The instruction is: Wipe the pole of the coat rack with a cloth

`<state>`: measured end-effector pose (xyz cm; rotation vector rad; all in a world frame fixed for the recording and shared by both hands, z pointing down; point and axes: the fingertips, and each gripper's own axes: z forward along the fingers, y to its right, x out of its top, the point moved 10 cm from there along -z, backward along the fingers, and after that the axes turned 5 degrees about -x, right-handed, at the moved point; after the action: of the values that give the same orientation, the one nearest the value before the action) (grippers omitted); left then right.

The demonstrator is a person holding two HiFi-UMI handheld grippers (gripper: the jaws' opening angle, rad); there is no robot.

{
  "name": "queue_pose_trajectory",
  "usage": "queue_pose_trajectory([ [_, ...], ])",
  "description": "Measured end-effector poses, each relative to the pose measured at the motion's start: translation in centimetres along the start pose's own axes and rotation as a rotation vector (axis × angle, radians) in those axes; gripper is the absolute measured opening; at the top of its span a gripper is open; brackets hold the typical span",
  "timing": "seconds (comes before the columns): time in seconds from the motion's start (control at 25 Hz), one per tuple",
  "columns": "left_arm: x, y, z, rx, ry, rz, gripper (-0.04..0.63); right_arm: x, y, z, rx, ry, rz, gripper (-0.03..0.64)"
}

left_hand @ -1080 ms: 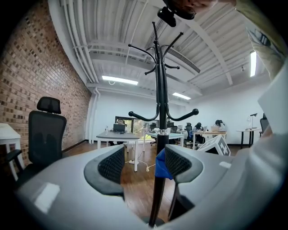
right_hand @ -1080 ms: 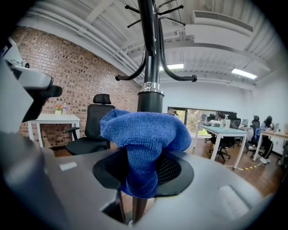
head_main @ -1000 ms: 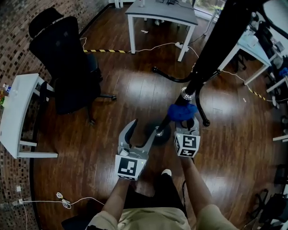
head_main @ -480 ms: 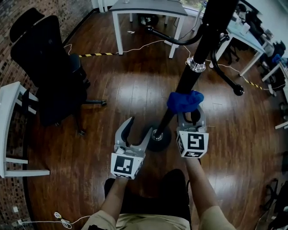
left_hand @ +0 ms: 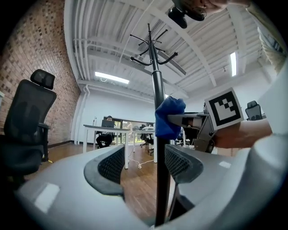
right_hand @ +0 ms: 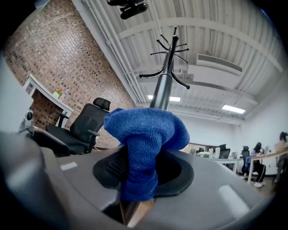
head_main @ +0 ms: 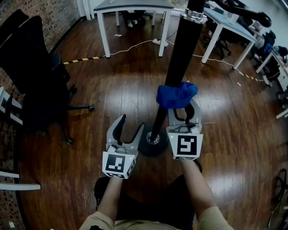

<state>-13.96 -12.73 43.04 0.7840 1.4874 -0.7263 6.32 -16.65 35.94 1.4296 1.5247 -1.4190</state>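
Observation:
The coat rack's black pole [head_main: 177, 49] rises from a round base [head_main: 150, 146] on the wood floor. My right gripper [head_main: 184, 112] is shut on a blue cloth [head_main: 176, 95], which is pressed against the pole's near side. In the right gripper view the cloth [right_hand: 144, 139] bulges out over the jaws, with the pole [right_hand: 163, 92] and its hooks behind it. My left gripper [head_main: 128, 128] is open low down beside the base. In the left gripper view the pole [left_hand: 158, 103] stands between the spread jaws, close to the right one, and the cloth [left_hand: 168, 117] is higher up.
A black office chair [head_main: 31, 76] stands at the left. A white table [head_main: 130, 9] is beyond the pole, with a white cable [head_main: 135, 45] and yellow-black tape [head_main: 81, 59] on the floor. More desks [head_main: 229, 22] are at the far right. The person's legs are below the grippers.
The head view has swung so the pole looks steeper. The cloth in the right gripper now sits farther from the pole's metal collar. The left gripper stays open near the base.

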Motion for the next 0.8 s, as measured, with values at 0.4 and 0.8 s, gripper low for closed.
queue_pose_trajectory([
  [0.4,-5.7,0.2,-1.1,-0.029,0.048,0.015,0.255,-9.2,-2.4,-3.3,0.012,-0.145,0.133,0.146],
  [0.8,-8.2,-0.3,-1.9,-0.025,0.055,0.019,0.253,-21.8,-6.4,-6.4,0.011,-0.351,0.19,0.147],
])
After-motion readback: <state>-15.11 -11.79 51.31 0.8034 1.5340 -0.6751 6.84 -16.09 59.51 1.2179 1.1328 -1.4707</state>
